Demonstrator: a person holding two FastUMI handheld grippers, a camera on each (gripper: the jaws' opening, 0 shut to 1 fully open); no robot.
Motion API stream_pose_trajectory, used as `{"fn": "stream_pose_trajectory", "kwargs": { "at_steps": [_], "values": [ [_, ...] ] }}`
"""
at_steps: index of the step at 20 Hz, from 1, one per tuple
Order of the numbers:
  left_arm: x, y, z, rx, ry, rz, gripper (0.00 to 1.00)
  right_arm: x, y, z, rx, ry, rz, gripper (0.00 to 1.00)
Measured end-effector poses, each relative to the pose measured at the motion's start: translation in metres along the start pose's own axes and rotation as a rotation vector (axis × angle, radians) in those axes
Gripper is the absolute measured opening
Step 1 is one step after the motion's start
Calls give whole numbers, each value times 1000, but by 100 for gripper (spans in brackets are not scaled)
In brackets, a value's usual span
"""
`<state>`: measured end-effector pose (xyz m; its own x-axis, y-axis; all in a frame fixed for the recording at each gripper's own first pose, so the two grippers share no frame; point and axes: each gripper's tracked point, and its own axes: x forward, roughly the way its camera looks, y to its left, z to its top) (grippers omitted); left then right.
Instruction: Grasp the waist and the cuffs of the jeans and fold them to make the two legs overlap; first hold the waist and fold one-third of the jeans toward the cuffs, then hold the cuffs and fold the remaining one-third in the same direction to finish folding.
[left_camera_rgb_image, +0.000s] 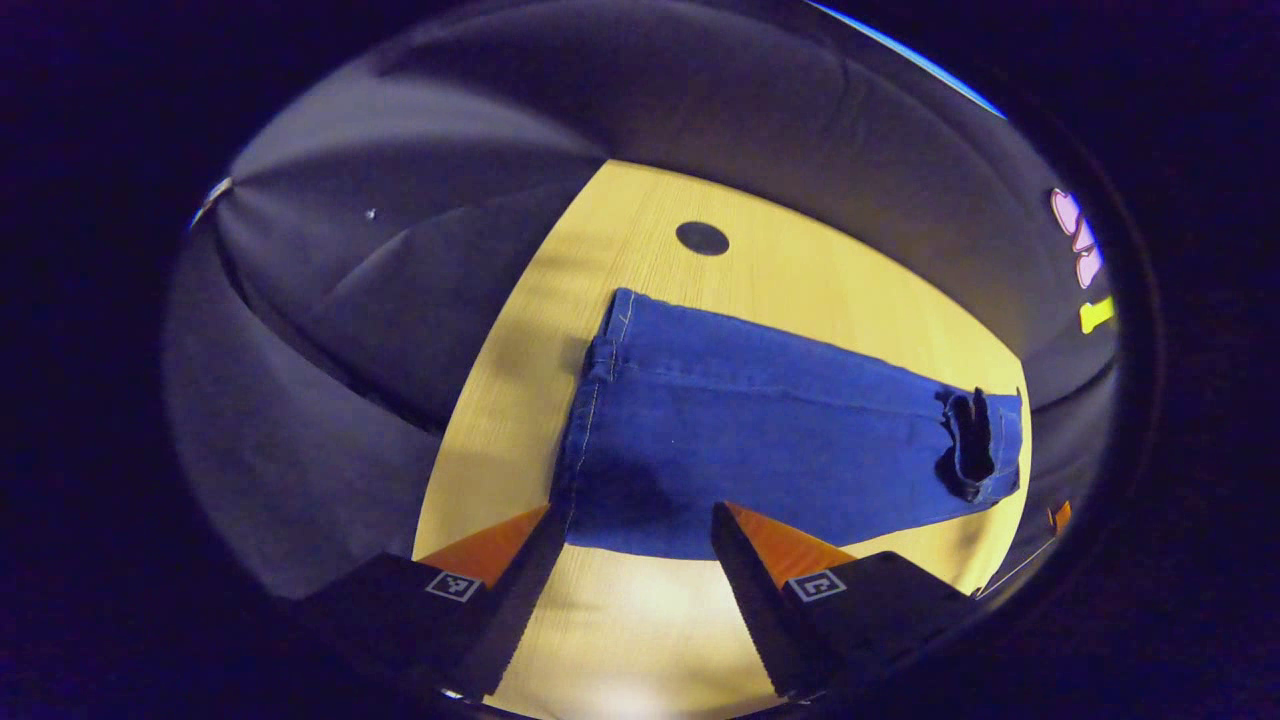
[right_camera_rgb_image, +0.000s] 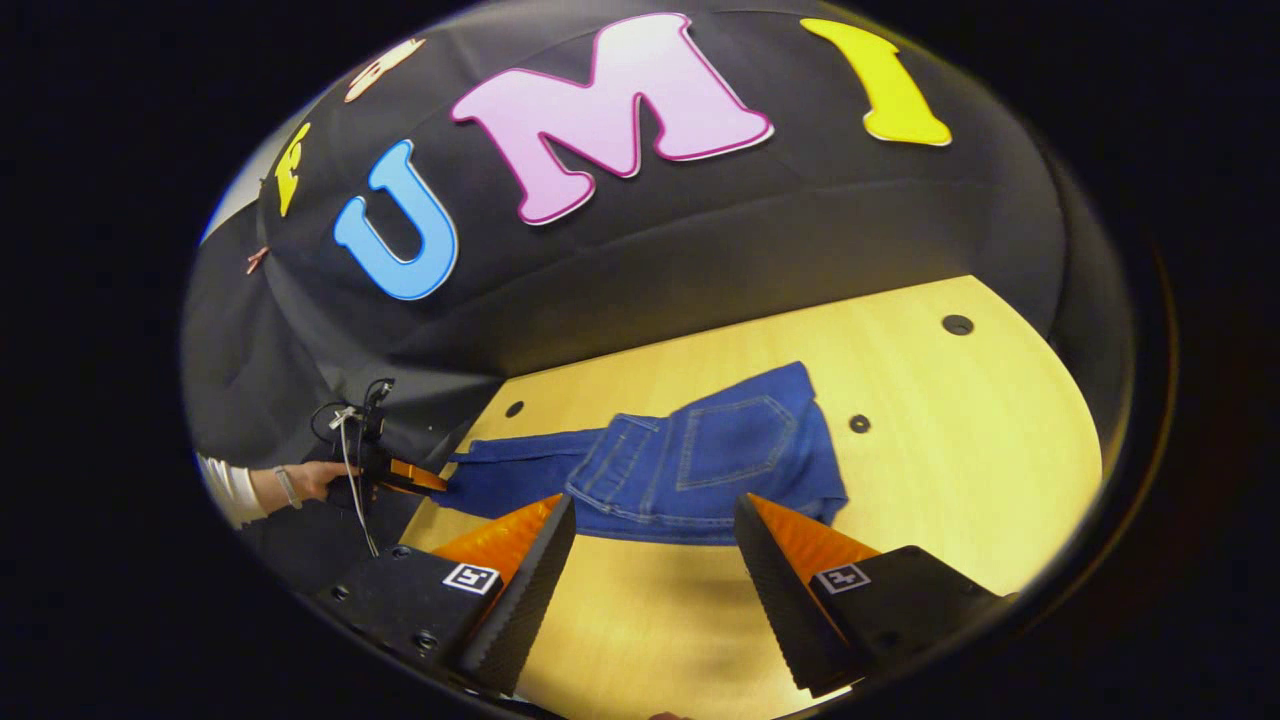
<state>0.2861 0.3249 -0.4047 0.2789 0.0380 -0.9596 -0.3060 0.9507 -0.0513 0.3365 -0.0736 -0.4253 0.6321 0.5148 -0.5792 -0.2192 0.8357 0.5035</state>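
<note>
Left gripper: your fingers are spread, nothing between them. The tips sit just over the near edge of the jeans at the cuff end; the left tip is near the hemmed cuff. I cannot tell whether either tip touches the denim. The right gripper view shows this same gripper at the far cuff end, with your hand behind it.

Right gripper: fingers likewise spread and empty, poised just short of the near edge of the waist section. There the back pocket faces up.

Jeans lie flat on the wooden table, legs apparently already stacked one on the other. The waist part looks turned over toward the cuffs, so by my reading the first third is done or being released, and the cuff fold comes next.

Notes for that step:
- Bite both layers at the cuff, not only the top leg. Lower the tips until the lower finger slides under the hem, then close.
- Take the second grip on the same cuff end, across its width, so the edge lifts level.
- Carry the cuffs over in a low arc and lay them square on the folded waist.
- Risk: a one-layer grip will shear the legs apart.
</note>
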Motion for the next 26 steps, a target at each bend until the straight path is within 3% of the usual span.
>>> {"fn": "stream_pose_trajectory", "kwargs": {
  "at_steps": [1,4,6,9,10,12,13,15,16,20,26],
  "values": [
    [4,2,-5,2,56,27,95,-4,-8,-4,-1,8,-11,98],
    [5,-1,-6,14,135,96,93,-13,-23,-13,1,34,-37,98],
    [6,-12,4,58,148,99,100,-14,-27,-12,9,41,-43,98],
    [10,-11,-2,67,165,102,96,-13,-35,-8,29,51,-43,98],
    [9,-11,-2,78,172,100,99,-12,-36,-5,39,48,-41,98],
    [10,-22,-4,70,183,94,93,-12,-38,0,51,42,-39,98],
    [13,-34,-4,78,186,74,77,-12,-40,1,51,41,-39,98],
    [14,-41,1,112,154,102,28,-14,-41,3,46,42,-35,98],
    [14,-44,0,113,154,95,21,-15,-41,3,44,43,-30,98],
    [-12,-93,17,65,47,-52,16,-18,-46,10,44,44,-22,98],
    [-135,-179,62,179,-220,-242,16,-24,-60,32,85,5,4,98]
  ]
}}
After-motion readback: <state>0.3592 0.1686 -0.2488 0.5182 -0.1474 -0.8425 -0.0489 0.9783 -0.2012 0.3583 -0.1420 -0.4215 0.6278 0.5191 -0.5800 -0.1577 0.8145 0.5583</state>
